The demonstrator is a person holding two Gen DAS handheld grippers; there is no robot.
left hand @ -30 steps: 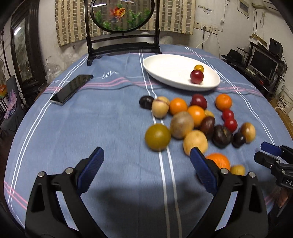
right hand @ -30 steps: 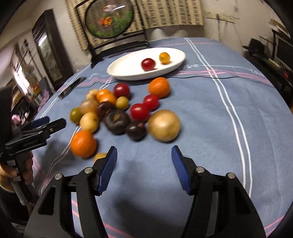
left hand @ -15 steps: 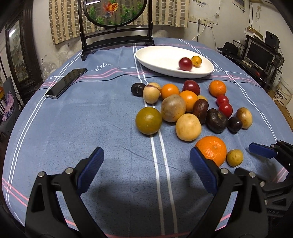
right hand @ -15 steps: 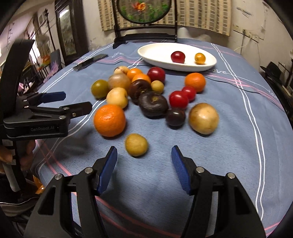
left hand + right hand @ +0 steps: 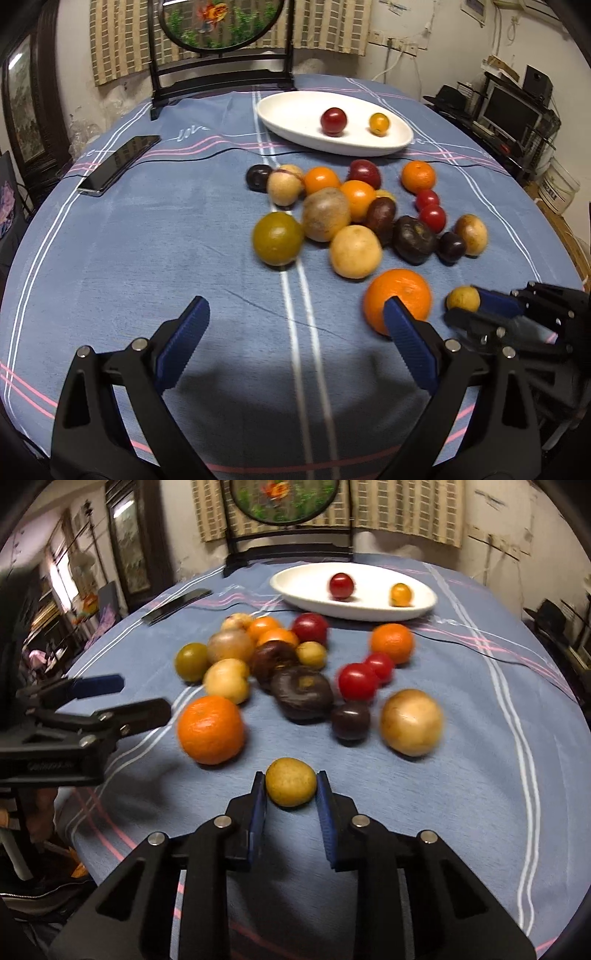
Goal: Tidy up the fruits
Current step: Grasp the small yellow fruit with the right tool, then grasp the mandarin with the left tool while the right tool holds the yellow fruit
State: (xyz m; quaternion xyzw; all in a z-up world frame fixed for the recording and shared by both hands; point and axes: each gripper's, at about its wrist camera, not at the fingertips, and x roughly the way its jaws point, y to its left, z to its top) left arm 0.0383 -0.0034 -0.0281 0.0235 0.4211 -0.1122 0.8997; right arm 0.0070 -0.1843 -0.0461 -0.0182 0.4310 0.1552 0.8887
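Observation:
Several fruits lie in a loose pile on the blue tablecloth [image 5: 147, 240]. A white oval plate [image 5: 295, 114] at the back holds a red fruit [image 5: 333, 120] and a small orange-yellow fruit [image 5: 379, 123]. My right gripper [image 5: 291, 792] is shut on a small yellow fruit [image 5: 290, 787] at the near edge of the pile; the fruit also shows in the left wrist view [image 5: 463, 298]. My left gripper [image 5: 295, 336] is open and empty, low over the cloth, with a large orange [image 5: 397, 295] just beyond its right finger.
A black phone [image 5: 118, 162] lies at the left back of the table. A dark framed round screen [image 5: 221, 26] stands behind the plate. A thin black cable [image 5: 221, 158] crosses the cloth in front of the plate. Shelves and monitors stand at the right.
My right gripper moved forward and closed on the small yellow fruit. My left gripper stayed open and shifted only slightly.

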